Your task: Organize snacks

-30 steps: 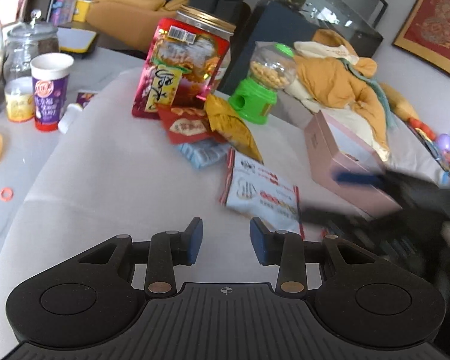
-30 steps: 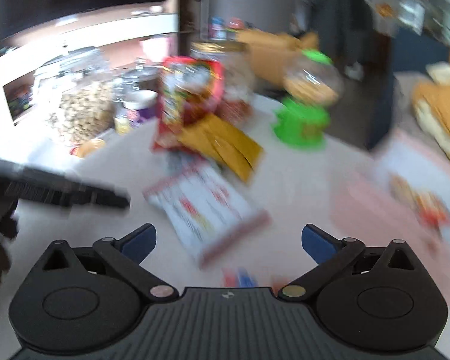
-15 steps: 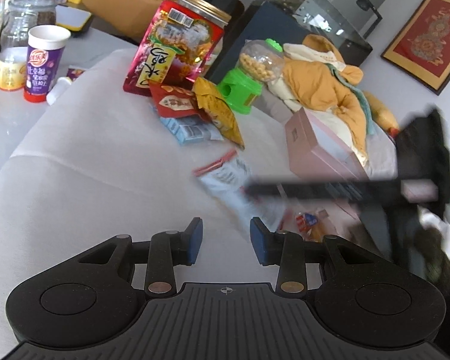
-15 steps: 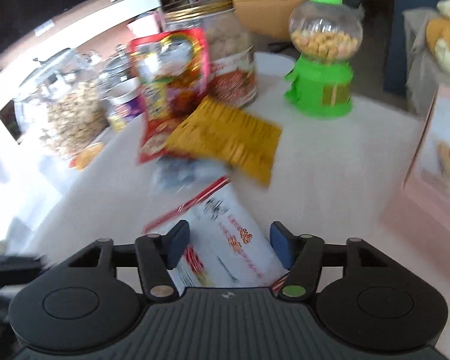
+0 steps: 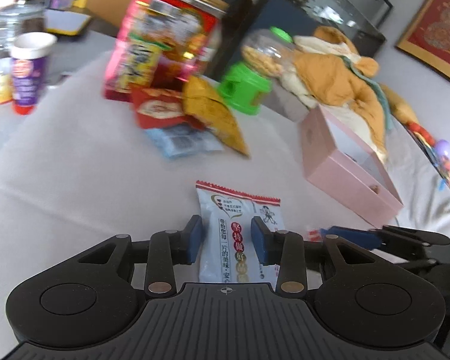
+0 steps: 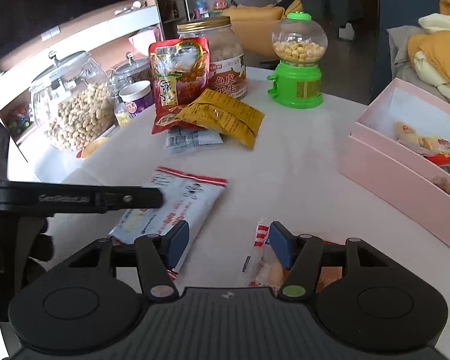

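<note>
The left gripper (image 5: 226, 238) is held open around a white snack bag (image 5: 240, 225) lying on the surface (image 5: 75, 180). The right gripper (image 6: 228, 243) is open too, touching nothing. A pink box (image 6: 405, 180) is seen at 2 o'clock.

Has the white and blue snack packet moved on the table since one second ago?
Yes. The white and blue snack packet now lies nearer the right tongs, farther from the green candy dispenser.
</note>
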`<state>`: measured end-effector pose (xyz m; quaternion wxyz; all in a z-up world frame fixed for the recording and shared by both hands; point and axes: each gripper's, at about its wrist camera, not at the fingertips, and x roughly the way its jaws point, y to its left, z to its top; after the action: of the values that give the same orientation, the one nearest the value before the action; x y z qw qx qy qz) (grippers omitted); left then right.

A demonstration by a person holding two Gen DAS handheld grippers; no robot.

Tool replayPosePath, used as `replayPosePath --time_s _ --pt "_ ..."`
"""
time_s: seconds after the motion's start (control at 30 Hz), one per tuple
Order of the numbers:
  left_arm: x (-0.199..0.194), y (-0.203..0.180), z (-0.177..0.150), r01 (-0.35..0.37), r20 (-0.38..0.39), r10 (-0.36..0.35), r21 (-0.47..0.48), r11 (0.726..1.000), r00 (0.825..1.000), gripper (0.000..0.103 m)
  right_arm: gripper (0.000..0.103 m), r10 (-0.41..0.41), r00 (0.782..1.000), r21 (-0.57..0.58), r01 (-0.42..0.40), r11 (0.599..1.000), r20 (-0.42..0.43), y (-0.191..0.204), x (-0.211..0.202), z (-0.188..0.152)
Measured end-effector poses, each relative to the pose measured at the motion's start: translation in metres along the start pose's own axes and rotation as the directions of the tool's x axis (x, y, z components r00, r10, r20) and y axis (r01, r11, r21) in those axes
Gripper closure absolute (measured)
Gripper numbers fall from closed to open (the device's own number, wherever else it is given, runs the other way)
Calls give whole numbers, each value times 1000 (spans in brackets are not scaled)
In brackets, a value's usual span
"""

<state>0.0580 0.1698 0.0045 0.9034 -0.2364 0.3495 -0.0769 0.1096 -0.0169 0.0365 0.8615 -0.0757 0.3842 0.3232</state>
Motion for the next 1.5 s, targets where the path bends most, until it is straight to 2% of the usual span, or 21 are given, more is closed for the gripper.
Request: replayPosePath --time_s 0.07,0.17,0.23,0.27,0.37,0.47,0.6,0.73,0.8,0.87,1.0,1.03,1.1,1.17,1.27,1.37,1.43,1.5 --pt "9 -4 0 62 -21 -62 4 998 998 62 43 -20 1000 -22 20 1000 7 -1 0 -5" --pt "12 -11 0 89 -58 -89 10 996 994 62 43 -83 996 -85 85 993 26 7 -1 -13" --pt "12 -16 0 150 -118 -154 -41 988 981 61 43 -86 996 -94 88 992 32 6 -7 -18" --pt "11 -20 -1 182 -138 -188 -60 982 972 57 43 -82 996 -92 85 992 35 3 -11 -21" --pt "1 -44 -5 218 -123 -215 16 976 969 54 43 -94 994 -78 99 992 57 -6 -25 -31" --pt "7 -60 -9 243 -150 -232 59 968 961 54 43 -115 991 -41 117 992 67 -20 -38 -38" --pt "23 -73 -19 216 -190 -199 71 974 961 54 43 -171 983 12 170 985 71 -42 -50 -51" --pt "25 -81 -26 195 -195 -174 93 976 965 55 36 -189 978 86 181 980 87 -63 -69 -65" --pt "24 -77 -27 190 -195 -171 82 978 966 55 35 -232 969 93 223 970 90 -69 -73 -74" --pt "22 -72 -30 178 -185 -163 67 982 969 64 35 -253 964 106 245 964 75 -74 -70 -80" --pt "11 -60 -33 150 -157 -142 39 988 977 67 35 -172 982 184 156 971 72 -81 -66 -90" --pt "7 -56 -34 141 -147 -134 36 989 980 67 32 -160 984 185 144 972 75 -78 -66 -88" --pt "0 -48 -34 123 -131 -119 22 992 984 65 30 -139 988 182 125 975 66 -69 -62 -82" --pt "-10 -38 -32 82 -92 -80 22 996 993 60 30 -78 996 158 72 985 32 -55 -49 -70" --pt "-25 -18 -25 50 -57 -50 -10 999 997 60 30 -70 997 70 67 995 28 -30 -31 -54" --pt "-35 -1 -23 17 -37 -19 -34 999 999 60 30 -30 999 63 29 998 18 -19 -24 -44" --pt "-37 8 -24 31 -38 -33 -57 998 999 61 29 -16 999 63 13 998 38 -15 -27 -42" --pt "-38 14 -26 54 -28 -56 -77 996 998 61 29 -36 998 40 34 999 47 -8 -27 -42"
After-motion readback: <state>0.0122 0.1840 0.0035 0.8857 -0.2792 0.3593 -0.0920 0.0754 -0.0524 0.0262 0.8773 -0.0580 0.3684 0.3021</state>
